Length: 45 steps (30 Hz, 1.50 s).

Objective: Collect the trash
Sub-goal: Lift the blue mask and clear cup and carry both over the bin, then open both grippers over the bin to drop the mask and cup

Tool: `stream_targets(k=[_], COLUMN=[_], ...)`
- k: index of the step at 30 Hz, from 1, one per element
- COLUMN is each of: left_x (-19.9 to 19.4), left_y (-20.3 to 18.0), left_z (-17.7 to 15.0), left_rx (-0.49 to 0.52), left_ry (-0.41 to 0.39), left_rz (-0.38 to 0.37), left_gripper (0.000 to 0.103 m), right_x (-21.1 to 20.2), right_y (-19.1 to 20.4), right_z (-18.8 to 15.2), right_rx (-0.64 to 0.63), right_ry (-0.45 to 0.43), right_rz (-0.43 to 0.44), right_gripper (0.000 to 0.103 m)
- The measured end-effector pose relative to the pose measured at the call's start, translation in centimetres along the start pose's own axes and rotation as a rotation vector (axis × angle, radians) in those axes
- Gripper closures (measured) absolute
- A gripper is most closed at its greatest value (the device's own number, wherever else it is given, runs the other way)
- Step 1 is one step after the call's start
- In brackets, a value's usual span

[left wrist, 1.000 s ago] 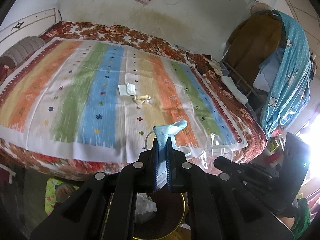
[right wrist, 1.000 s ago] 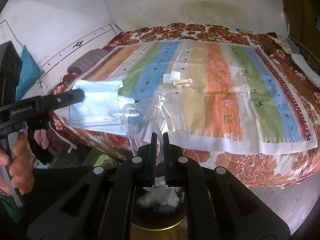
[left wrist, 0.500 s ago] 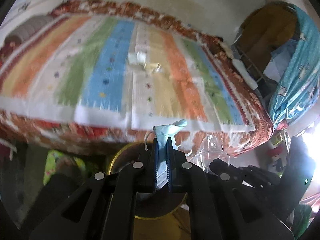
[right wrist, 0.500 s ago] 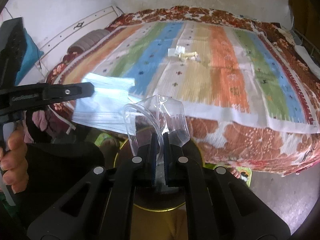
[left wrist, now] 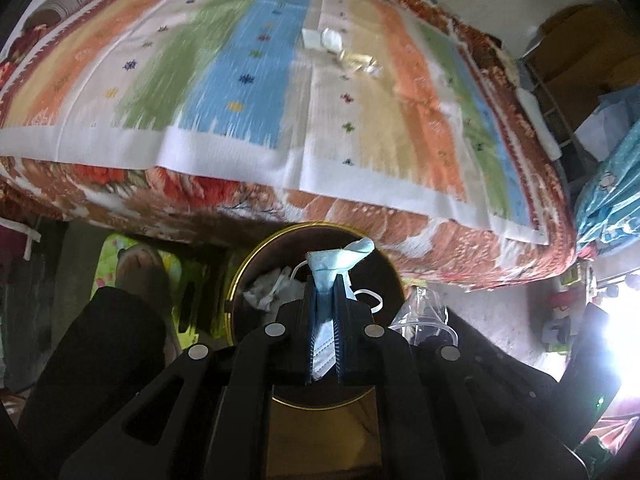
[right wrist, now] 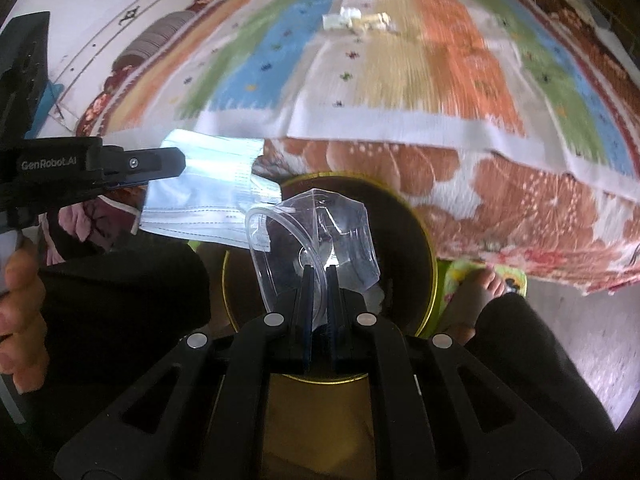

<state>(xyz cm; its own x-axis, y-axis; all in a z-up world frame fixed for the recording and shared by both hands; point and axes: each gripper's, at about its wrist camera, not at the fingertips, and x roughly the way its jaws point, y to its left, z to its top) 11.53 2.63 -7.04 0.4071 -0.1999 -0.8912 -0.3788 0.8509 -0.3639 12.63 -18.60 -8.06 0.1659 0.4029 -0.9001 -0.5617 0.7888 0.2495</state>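
Observation:
My left gripper (left wrist: 325, 280) is shut on a pale blue face mask (left wrist: 336, 260) and holds it over a round bin (left wrist: 240, 272) with a gold rim that holds crumpled white trash (left wrist: 266, 290). The mask also shows in the right wrist view (right wrist: 208, 196), hanging from the left gripper (right wrist: 176, 166). My right gripper (right wrist: 319, 270) is shut on a clear plastic cup (right wrist: 320, 232) over the same bin (right wrist: 428, 260). More scraps, a white packet (left wrist: 320, 38) and a yellowish wrapper (left wrist: 360, 62), lie on the striped bedcover (left wrist: 240, 80).
The bed with its floral blanket edge (left wrist: 200, 208) stands right behind the bin. The person's legs and bare feet (right wrist: 490, 284) flank the bin. A rolled pillow (left wrist: 64, 4) lies at the bed's far left. Clothes and a blue cloth (left wrist: 612, 184) hang at right.
Both grippers have tilted down and moved from over the bed's edge to over the bin, each still holding its item. The bin now sits in full view beneath them.

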Motion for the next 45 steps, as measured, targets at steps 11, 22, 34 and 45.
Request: stream_targets(k=[11,22,34,45], left_x=[3.5,5.3,4.6,1.2], left_y=[-0.3,-0.7,-0.2,1.1], left_z=[0.5,1.3,3.8,8.7], left_rx=[-0.009,-0.009,-0.066,-0.090], left_ry=[0.088,0.111,0.070,-0.090], left_rz=[0.075,0.114,0.076,0.094], left_gripper=[0.095,0.094,0.065,0.050], right_x=[3.6,5.5,4.6,2.1], right_y=[-2.3,-3.0,-3.9,-3.4], right_z=[0.5,1.6,3.1,6.4], right_rx=[0.117,0.122,0.158,0.088], right_ry=[0.107,0.149,0.100,-0.016], right_rz=[0.015,-0.017,-0.010,-0.055], right_gripper=[0.098,0.097,0.052,0.042])
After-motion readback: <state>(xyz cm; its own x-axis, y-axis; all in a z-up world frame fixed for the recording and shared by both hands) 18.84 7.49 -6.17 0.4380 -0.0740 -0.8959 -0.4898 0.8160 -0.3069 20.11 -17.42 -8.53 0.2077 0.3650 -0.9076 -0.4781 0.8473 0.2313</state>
